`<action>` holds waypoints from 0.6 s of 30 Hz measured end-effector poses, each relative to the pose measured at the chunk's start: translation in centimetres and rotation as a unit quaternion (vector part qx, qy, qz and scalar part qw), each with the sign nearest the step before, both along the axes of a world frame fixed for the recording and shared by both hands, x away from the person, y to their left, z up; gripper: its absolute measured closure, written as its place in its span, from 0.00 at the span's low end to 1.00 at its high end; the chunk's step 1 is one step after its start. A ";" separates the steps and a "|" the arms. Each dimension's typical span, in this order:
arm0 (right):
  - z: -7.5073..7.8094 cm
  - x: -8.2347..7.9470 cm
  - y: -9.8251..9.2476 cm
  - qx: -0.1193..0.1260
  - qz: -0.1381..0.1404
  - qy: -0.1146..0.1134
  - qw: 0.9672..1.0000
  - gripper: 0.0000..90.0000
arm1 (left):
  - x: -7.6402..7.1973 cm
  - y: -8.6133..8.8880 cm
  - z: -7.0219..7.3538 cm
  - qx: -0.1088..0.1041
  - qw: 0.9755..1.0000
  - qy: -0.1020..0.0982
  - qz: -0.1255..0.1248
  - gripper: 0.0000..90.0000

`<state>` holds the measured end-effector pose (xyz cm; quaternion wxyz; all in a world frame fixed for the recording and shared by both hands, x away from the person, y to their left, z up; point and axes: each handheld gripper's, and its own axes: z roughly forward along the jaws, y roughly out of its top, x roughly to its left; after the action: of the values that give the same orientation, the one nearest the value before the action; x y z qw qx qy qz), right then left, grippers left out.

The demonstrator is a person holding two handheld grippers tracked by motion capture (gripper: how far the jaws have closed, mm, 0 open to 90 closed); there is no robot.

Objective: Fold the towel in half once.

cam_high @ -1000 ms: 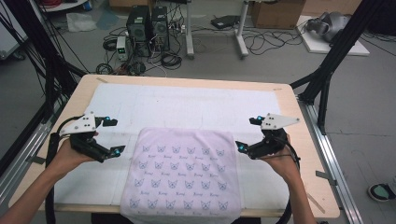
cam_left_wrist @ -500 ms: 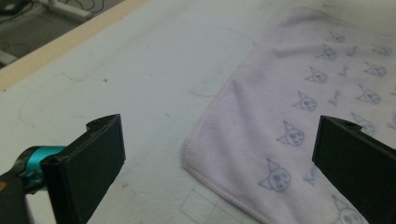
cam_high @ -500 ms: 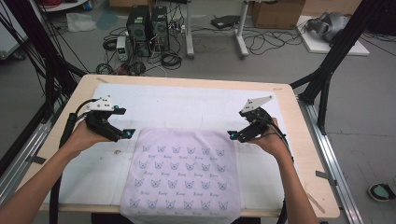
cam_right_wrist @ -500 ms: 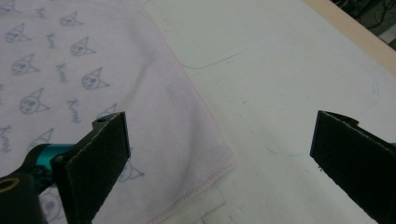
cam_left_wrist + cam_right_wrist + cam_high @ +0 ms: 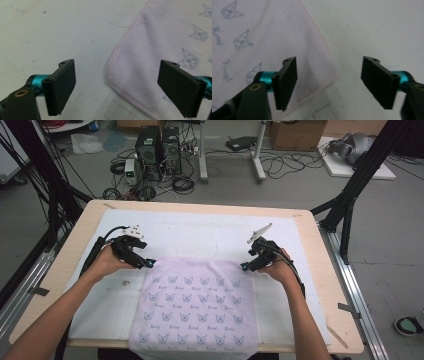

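Note:
A pale pink towel (image 5: 192, 305) printed with small blue cat faces lies flat on the white mat. My left gripper (image 5: 149, 264) is low at the towel's far left corner, and my right gripper (image 5: 244, 266) is low at its far right corner. In the left gripper view the towel (image 5: 160, 50) has its stitched corner between the jaws of the left gripper (image 5: 117, 63), clear of both pads. In the right gripper view the towel (image 5: 262, 37) reaches in between the jaws of the right gripper (image 5: 329, 60), also untouched. Both pairs of jaws have just been closing and still stand apart.
The white mat (image 5: 200, 232) covers most of the wooden table (image 5: 320, 250). The towel's near edge hangs over the table's front edge. Black frame posts (image 5: 350, 205) stand at the table's sides. Computer towers (image 5: 160, 145) and cables lie on the floor behind.
Both hands have moved away from the person and inward, from beside the towel's sides to its two far corners, and sunk closer to the mat.

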<state>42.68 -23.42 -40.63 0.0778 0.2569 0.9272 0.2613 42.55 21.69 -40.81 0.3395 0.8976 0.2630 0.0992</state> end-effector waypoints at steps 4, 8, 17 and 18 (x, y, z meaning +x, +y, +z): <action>-0.6 0.3 0.3 -0.005 -0.003 0.017 1.000 0.52 | 0.5 -0.2 -0.7 0.008 1.000 0.022 0.006 0.30; -1.4 0.7 0.5 -0.017 -0.001 0.030 0.999 0.63 | 0.8 -0.2 -1.2 0.025 0.999 0.034 0.007 0.38; -1.3 0.8 0.6 -0.007 0.013 0.045 0.999 0.93 | 1.5 -1.3 -1.3 0.057 0.997 0.049 0.009 0.55; -1.3 0.8 0.7 -0.009 0.013 0.045 0.999 0.94 | 1.6 -1.4 -1.3 0.069 0.996 0.052 0.005 0.59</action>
<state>43.49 -22.77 -41.89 0.0352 0.2553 0.9354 0.2422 44.11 20.28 -42.11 0.2622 0.9214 0.2776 0.0725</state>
